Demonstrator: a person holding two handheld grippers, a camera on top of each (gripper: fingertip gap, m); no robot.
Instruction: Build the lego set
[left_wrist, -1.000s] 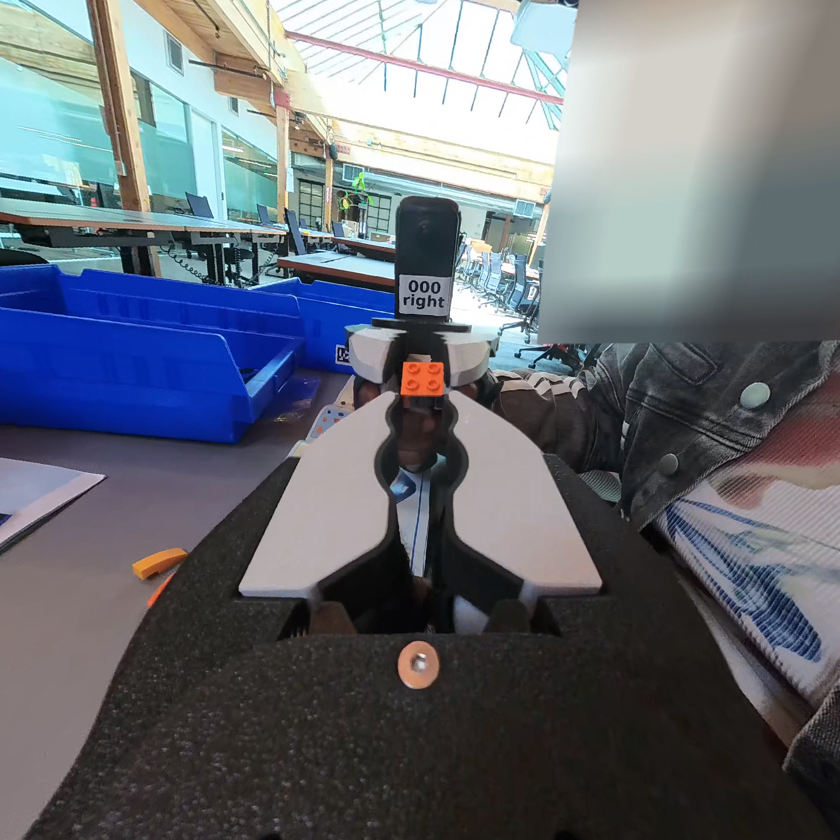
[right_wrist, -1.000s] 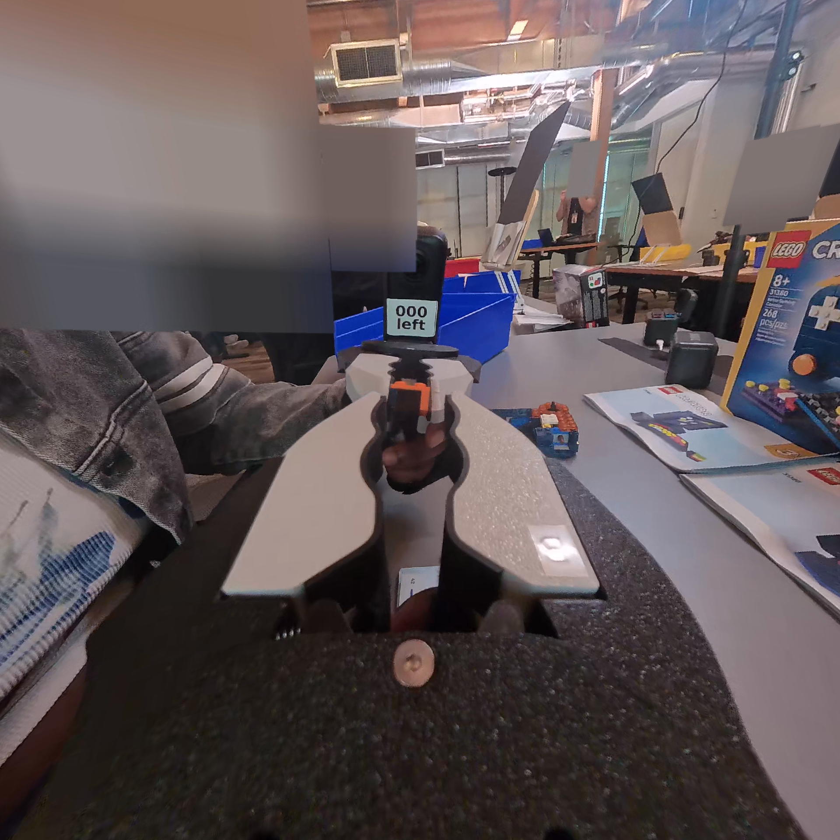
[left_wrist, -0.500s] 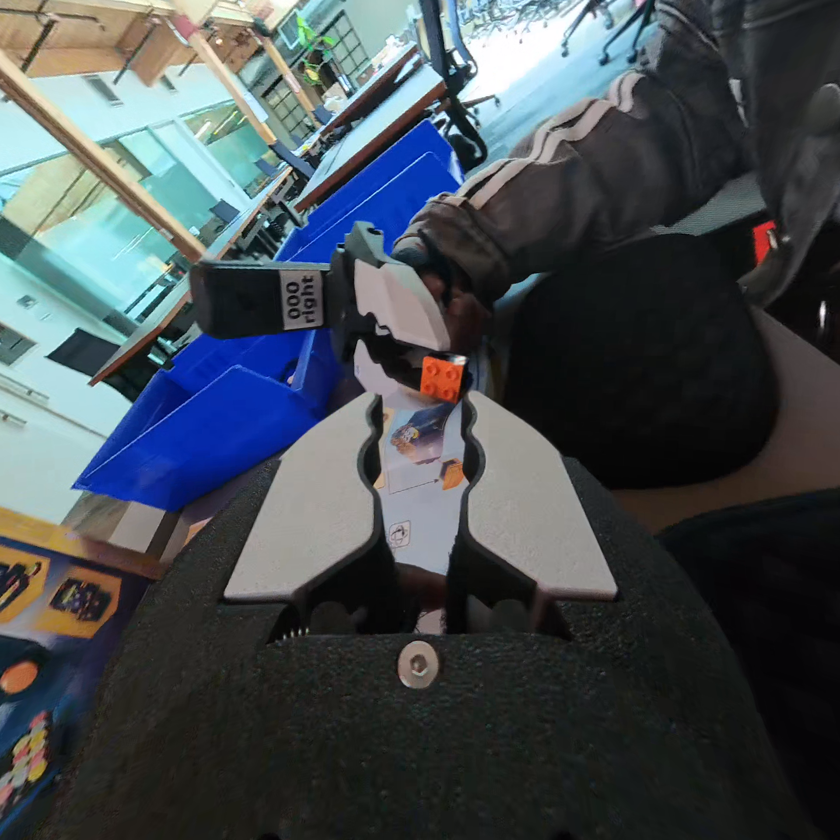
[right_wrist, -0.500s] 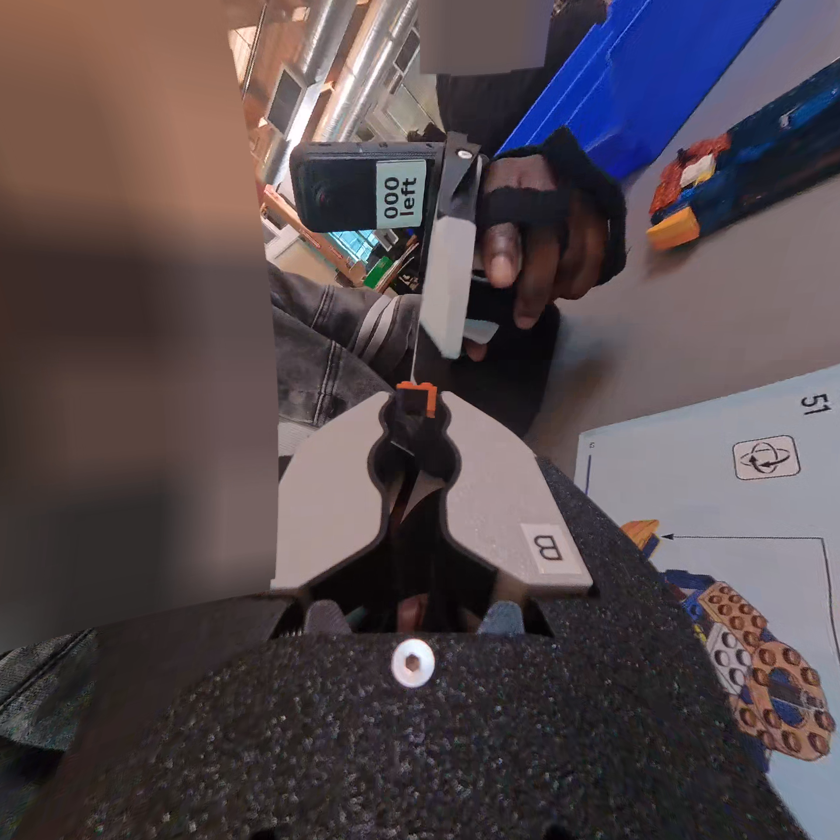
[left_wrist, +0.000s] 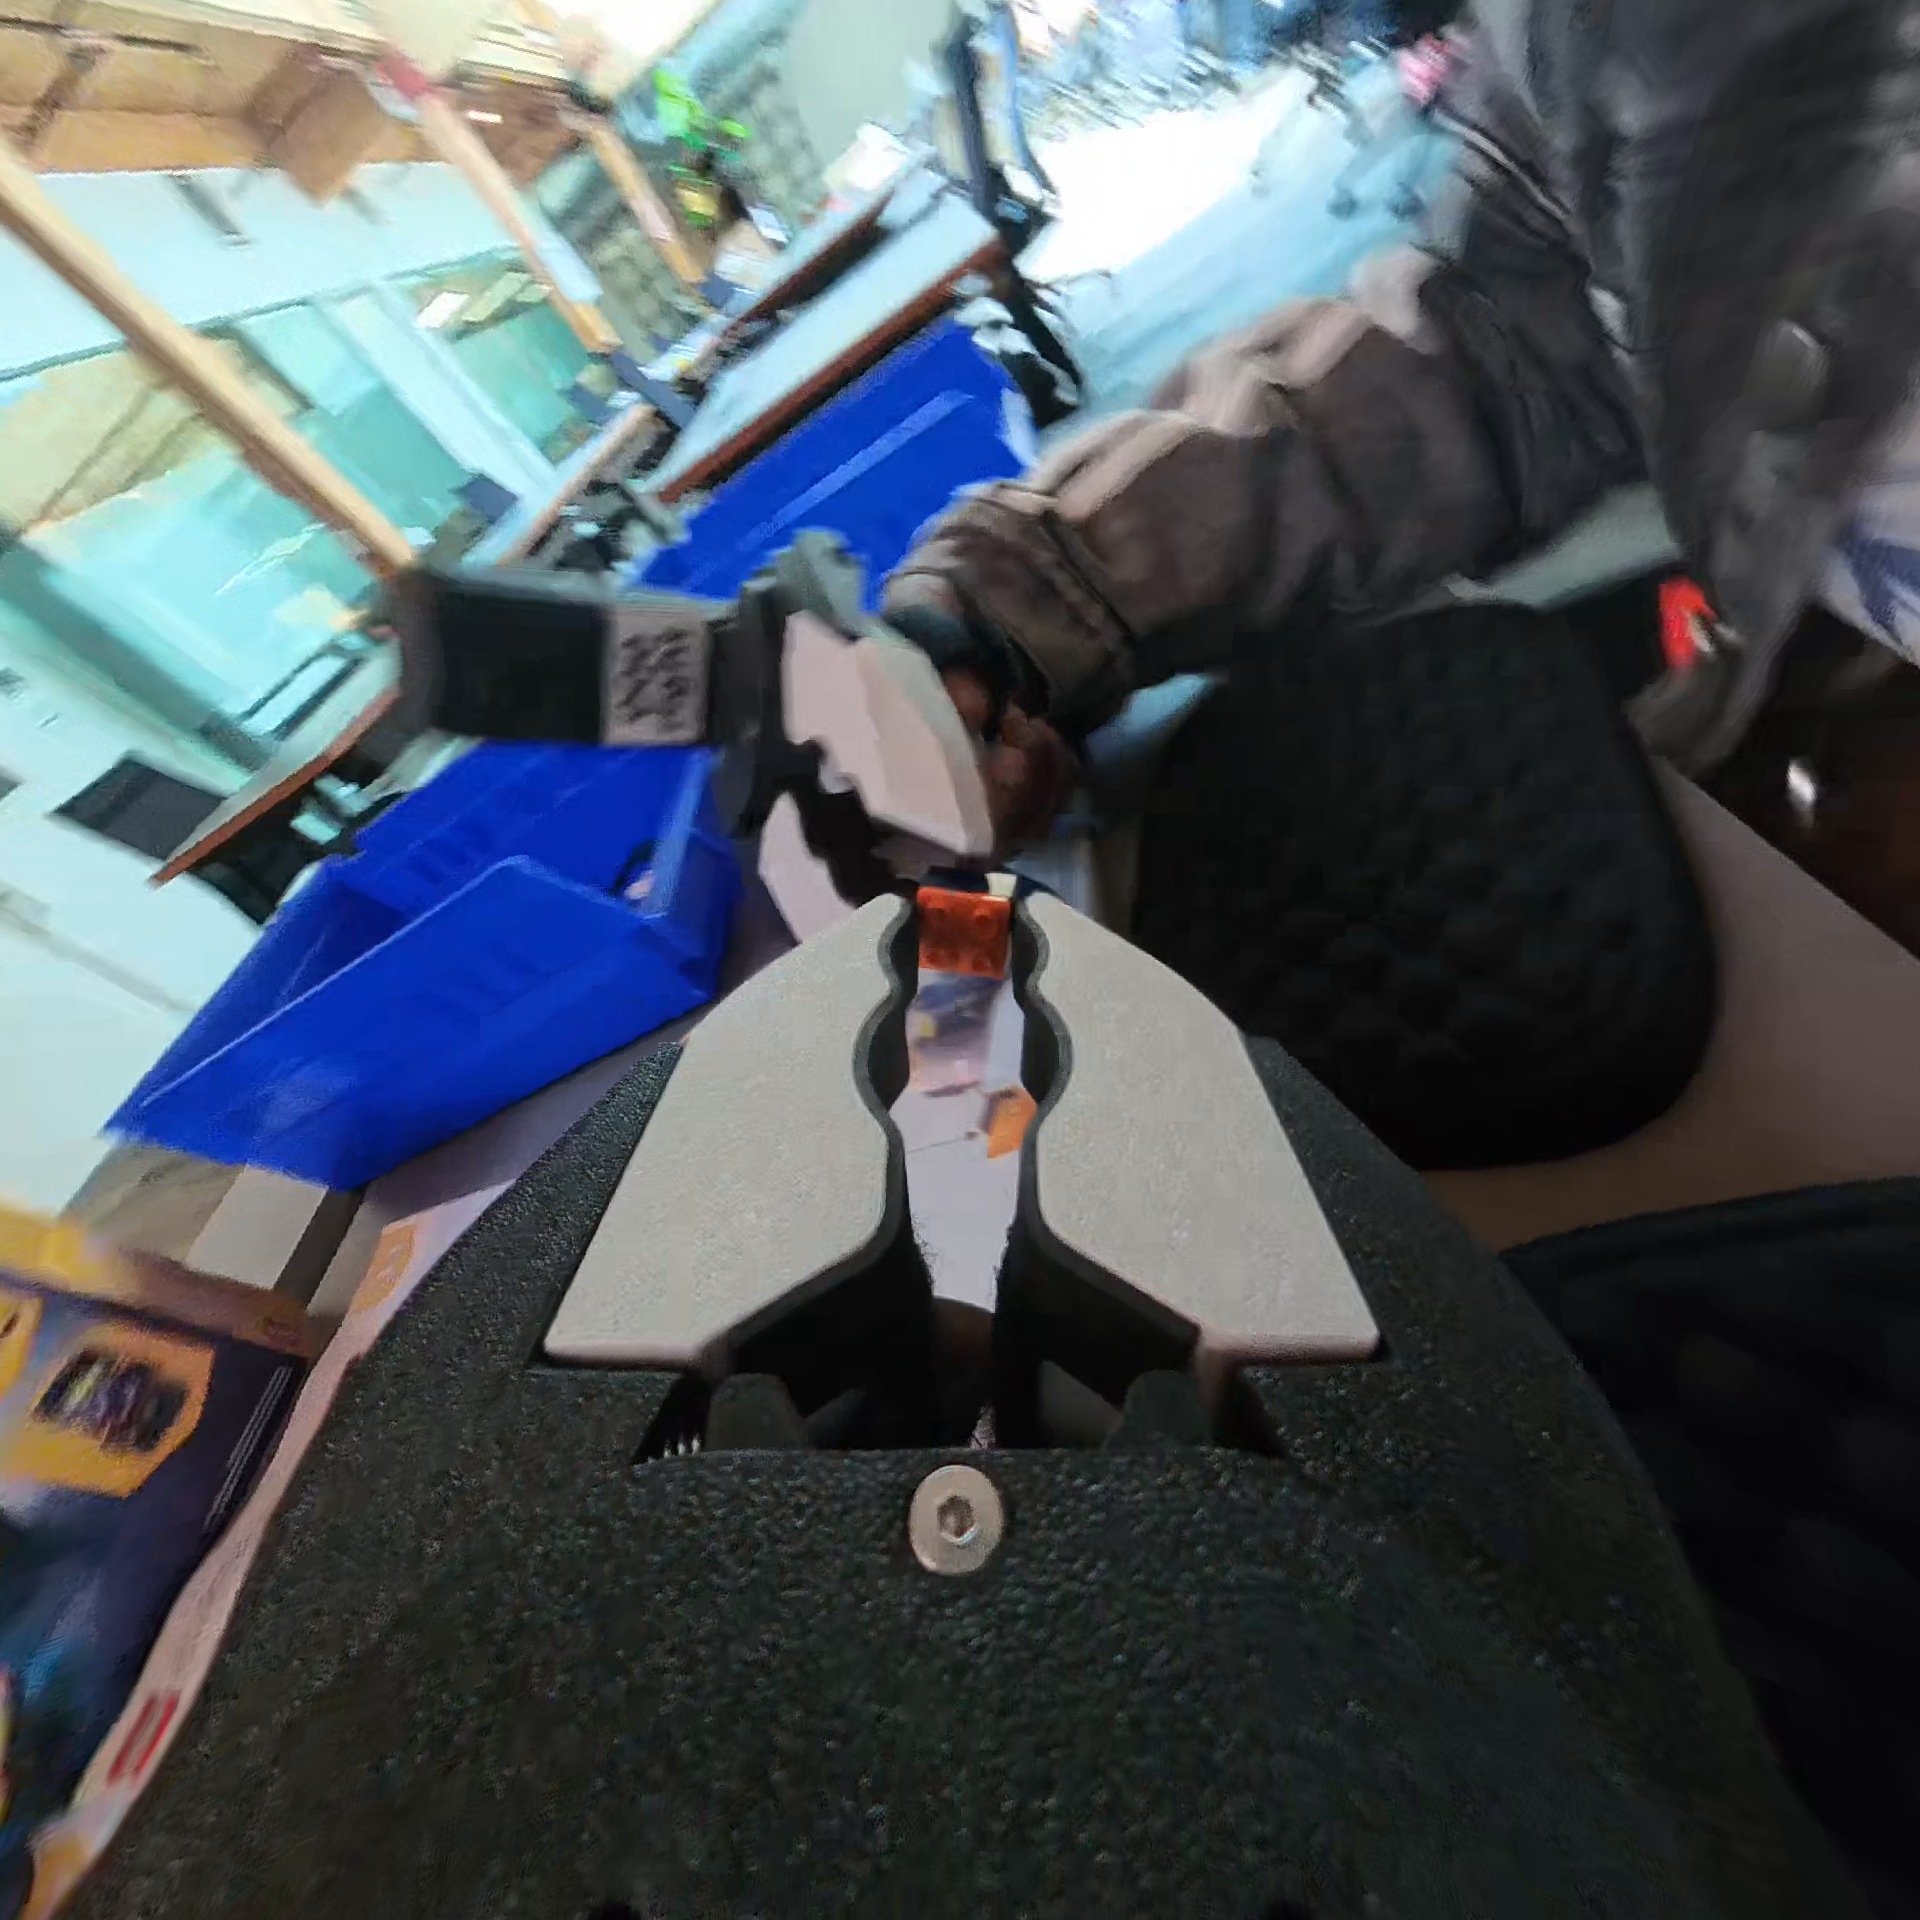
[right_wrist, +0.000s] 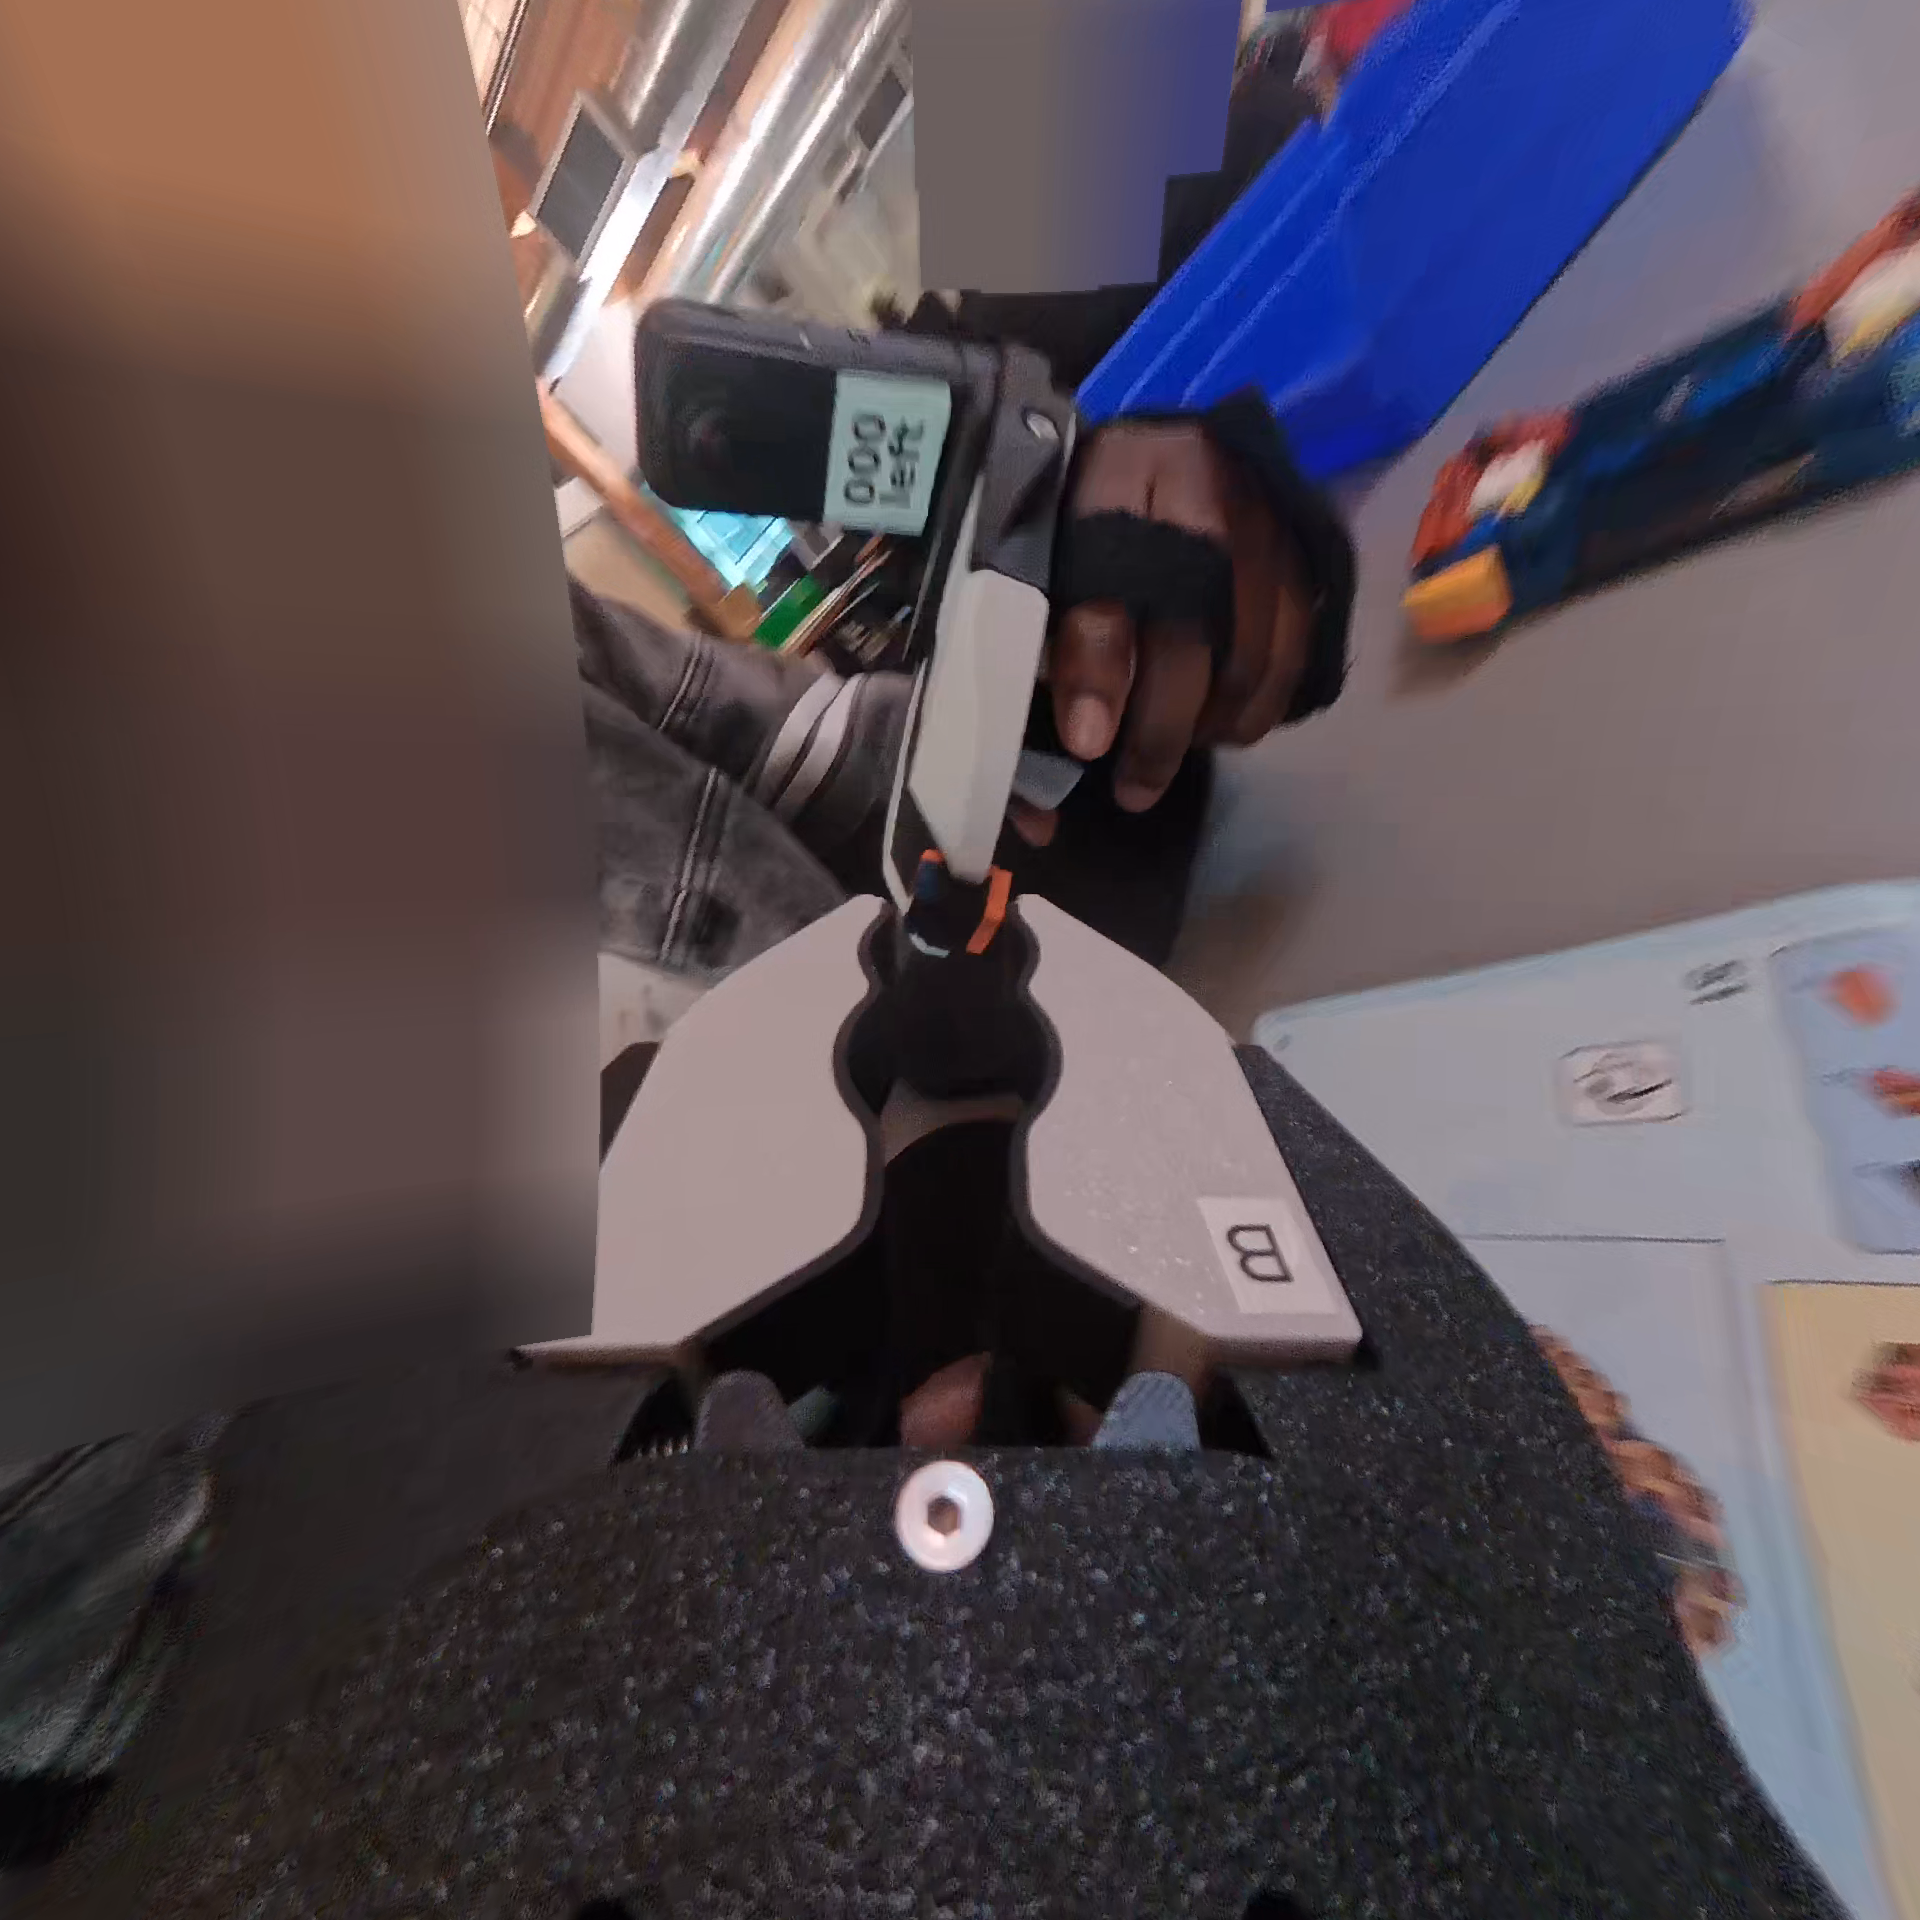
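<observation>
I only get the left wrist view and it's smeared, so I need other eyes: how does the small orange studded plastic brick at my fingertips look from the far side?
Observer: In the right wrist view the orange studded brick shows edge-on at the right gripper fingertips, with something dark against it, too blurred to name.
Operator: And my own gripper there?
Observer: The left gripper points at the brick from the top of the picture, with a hand in a black fingerless glove around its handle.
Operator: What's on the table beyond?
Observer: A blue, orange and white brick model lies on the grey table beside a blue plastic bin; an open instruction booklet lies nearer.
</observation>
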